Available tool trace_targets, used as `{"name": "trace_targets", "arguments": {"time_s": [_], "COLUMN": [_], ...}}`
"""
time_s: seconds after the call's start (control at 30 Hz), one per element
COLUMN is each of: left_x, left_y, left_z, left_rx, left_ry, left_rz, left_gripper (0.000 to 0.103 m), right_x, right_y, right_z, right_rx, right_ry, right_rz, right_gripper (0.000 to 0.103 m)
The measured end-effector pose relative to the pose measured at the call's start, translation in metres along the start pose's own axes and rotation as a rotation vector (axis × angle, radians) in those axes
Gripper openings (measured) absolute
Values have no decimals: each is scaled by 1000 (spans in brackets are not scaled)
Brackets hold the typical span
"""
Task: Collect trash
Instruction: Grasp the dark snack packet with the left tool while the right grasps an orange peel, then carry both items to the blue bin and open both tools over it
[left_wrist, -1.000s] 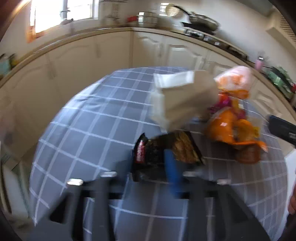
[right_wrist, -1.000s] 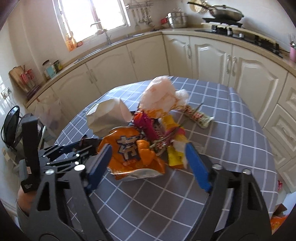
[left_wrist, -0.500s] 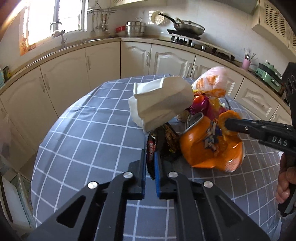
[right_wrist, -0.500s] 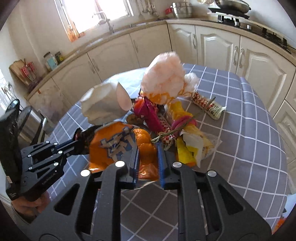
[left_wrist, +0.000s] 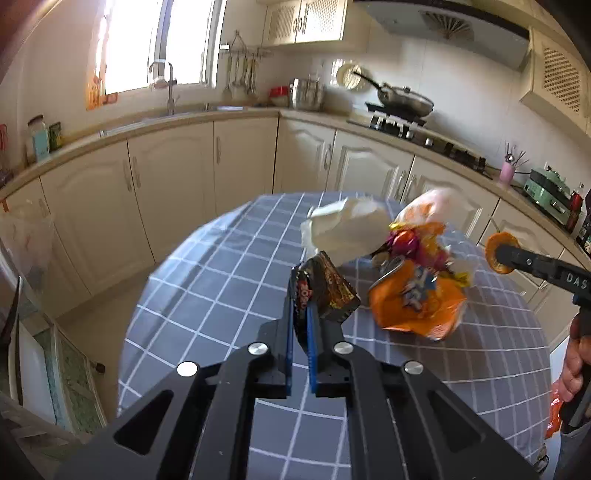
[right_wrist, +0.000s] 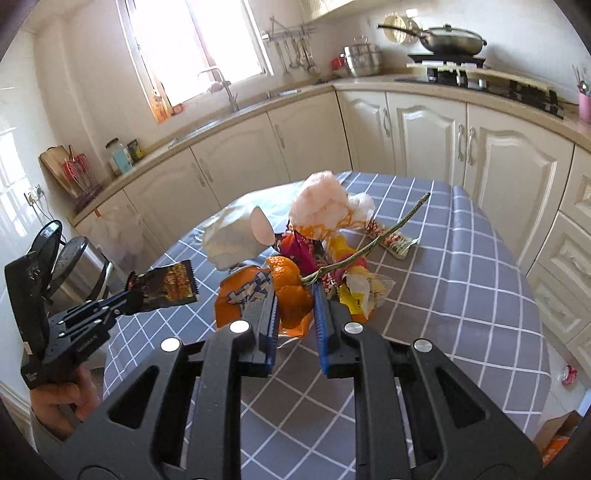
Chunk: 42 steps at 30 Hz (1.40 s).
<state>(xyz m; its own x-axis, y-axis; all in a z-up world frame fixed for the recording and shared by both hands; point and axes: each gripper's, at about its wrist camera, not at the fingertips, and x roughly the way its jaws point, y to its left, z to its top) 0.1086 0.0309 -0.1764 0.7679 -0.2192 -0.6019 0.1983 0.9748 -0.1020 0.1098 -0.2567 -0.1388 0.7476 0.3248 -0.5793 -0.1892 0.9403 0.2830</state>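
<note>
L gripper (left_wrist: 300, 317): jaws pinched on dark crinkled snack wrapper (left_wrist: 325, 286), held just above checked desk (left_wrist: 207, 295). R gripper (right_wrist: 294, 314): jaws clamped on orange peel (right_wrist: 291, 291), above pile's orange foil bag (left_wrist: 417, 302). I'd carry both clear w/o snagging pile.

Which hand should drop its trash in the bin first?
Probably left: the left tool, gripping the dark wrapper, hangs beside the bin; the right tool holds orange peel over the table.
</note>
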Motion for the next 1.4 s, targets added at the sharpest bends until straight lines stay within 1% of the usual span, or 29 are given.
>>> {"name": "trace_targets", "arguments": {"time_s": [0.1,0.27,0.47,0.57,0.67,0.77,0.8,0.9,1.03,1.1,1.17,1.23,1.4], "left_x": [-17,-36,-41,-38,-34,-24,-20,-8,14,27,43,64,109], "left_y": [-7,-45,-119,-167,-208,-257,-280,-331,-396,-427,-451,-476,-520], "left_z": [7,23,37,40,38,31,24,8,-23,-41,-58,-79,-115], "left_rx": [1,49,131,177,206,233,250,290,363,401,430,452,489], "left_ry": [-39,-98,-123,-122,-110,-72,-51,-6,74,122,170,245,370], "left_rz": [-23,-84,-202,-272,-336,-420,-455,-513,-566,-580,-582,-591,-582], "left_gripper": [6,6,6,6,6,6,6,6,6,6,6,6,6], "right_x": [-15,-46,-98,-126,-156,-185,-190,-207,-212,-209,-201,-189,-155], "right_y": [-4,-20,-62,-91,-128,-178,-190,-237,-291,-313,-329,-347,-386], "right_z": [0,0,0,-6,-20,-42,-49,-79,-124,-148,-166,-184,-218], "right_rx": [-2,13,53,77,115,176,192,258,344,378,412,445,514], "right_ry": [-33,-90,-172,-201,-220,-213,-207,-166,-89,-49,-16,23,107], "right_rz": [-5,-30,-105,-171,-249,-343,-364,-439,-495,-505,-498,-489,-460], "right_gripper": [17,17,17,17,17,17,17,17,17,17,17,17,17]}}
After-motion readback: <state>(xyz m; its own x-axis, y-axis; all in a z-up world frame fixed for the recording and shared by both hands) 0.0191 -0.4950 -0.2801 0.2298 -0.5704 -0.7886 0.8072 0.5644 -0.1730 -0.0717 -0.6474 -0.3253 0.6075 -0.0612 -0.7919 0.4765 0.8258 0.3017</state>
